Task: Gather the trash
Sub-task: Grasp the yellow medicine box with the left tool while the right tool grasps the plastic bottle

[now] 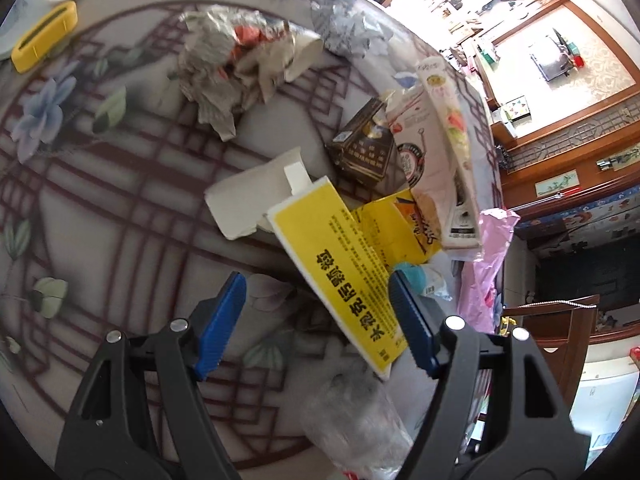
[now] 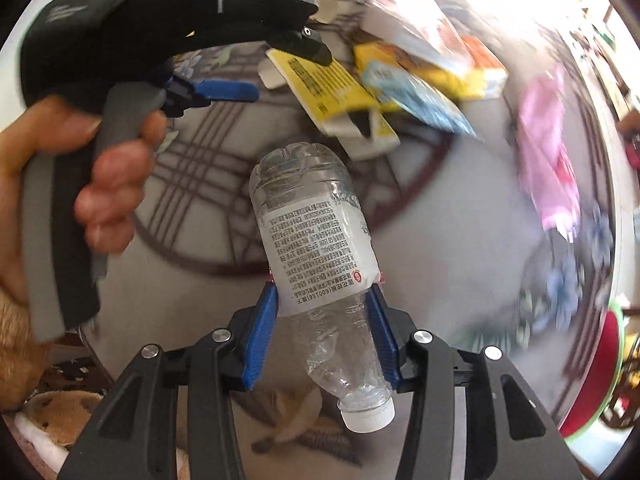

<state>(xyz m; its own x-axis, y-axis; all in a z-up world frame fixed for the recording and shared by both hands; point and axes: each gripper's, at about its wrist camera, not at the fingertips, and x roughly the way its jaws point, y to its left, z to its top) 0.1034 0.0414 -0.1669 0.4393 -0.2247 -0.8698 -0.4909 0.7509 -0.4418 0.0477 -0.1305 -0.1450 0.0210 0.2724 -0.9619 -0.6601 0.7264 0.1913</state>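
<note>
- Clear, crumpled plastic bottle (image 2: 316, 248) with white printed label and white cap, pinched at its middle between blue jaws, cap toward the camera.
- Flattened yellow cardboard box (image 1: 340, 268) with black lettering, lying on the patterned surface (image 1: 120, 200).
- Crumpled grey newspaper wad (image 1: 224, 68), farther back.

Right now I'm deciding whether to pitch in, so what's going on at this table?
A person is clearing trash with a handheld gripper in each hand. The right gripper is clamped around a crushed clear plastic bottle. The left gripper is open, fingers either side of a flattened yellow carton, not pressing it. Crumpled paper and a dark box still lie on the patterned table.
</note>
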